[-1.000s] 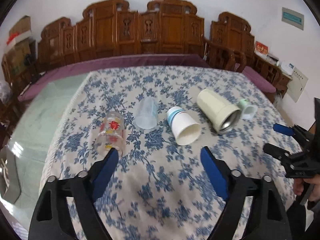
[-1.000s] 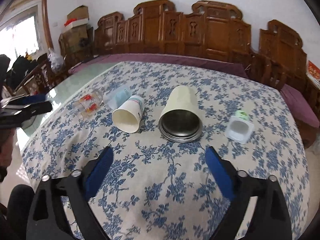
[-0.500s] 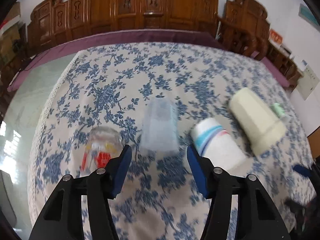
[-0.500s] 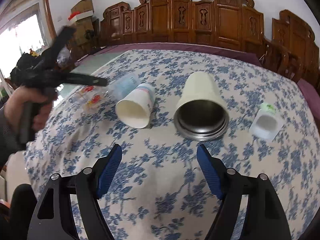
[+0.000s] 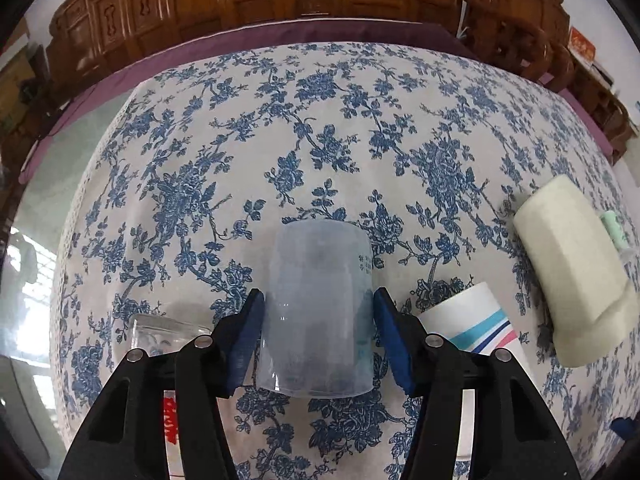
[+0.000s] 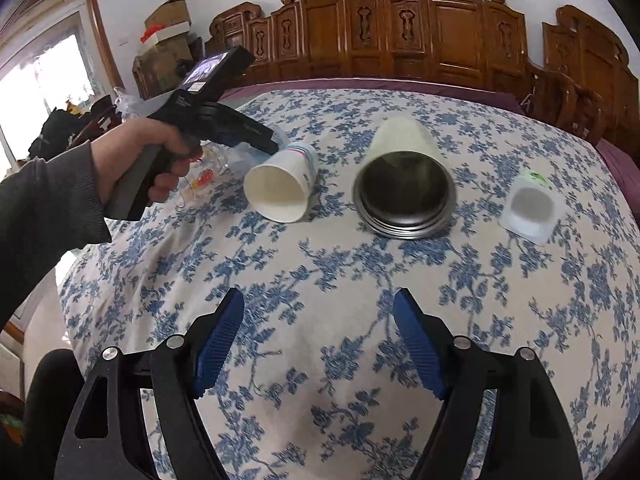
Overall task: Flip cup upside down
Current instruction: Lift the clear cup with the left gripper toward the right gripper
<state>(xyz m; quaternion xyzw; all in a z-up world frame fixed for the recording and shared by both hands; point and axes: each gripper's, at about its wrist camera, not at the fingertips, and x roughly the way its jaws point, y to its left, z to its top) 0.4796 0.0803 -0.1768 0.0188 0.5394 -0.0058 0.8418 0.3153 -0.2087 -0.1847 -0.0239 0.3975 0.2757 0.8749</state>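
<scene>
A clear bluish plastic cup (image 5: 318,304) lies on its side on the floral tablecloth, its mouth toward me. My left gripper (image 5: 318,340) straddles it, blue pads against or just beside both of its walls, and it still rests on the cloth. In the right wrist view the left gripper (image 6: 224,128) hides most of this cup. My right gripper (image 6: 318,340) is open and empty above bare cloth near the table's front.
A glass with red print (image 5: 160,344) lies left of the clear cup, a striped paper cup (image 5: 476,328) right of it. Further right lie a cream steel-lined tumbler (image 6: 404,184) and a small white yoghurt pot (image 6: 528,208). Carved wooden chairs (image 6: 400,32) line the far side.
My left gripper has moved forward and down onto the clear cup and narrowed around it. My right gripper has barely moved and stays open.
</scene>
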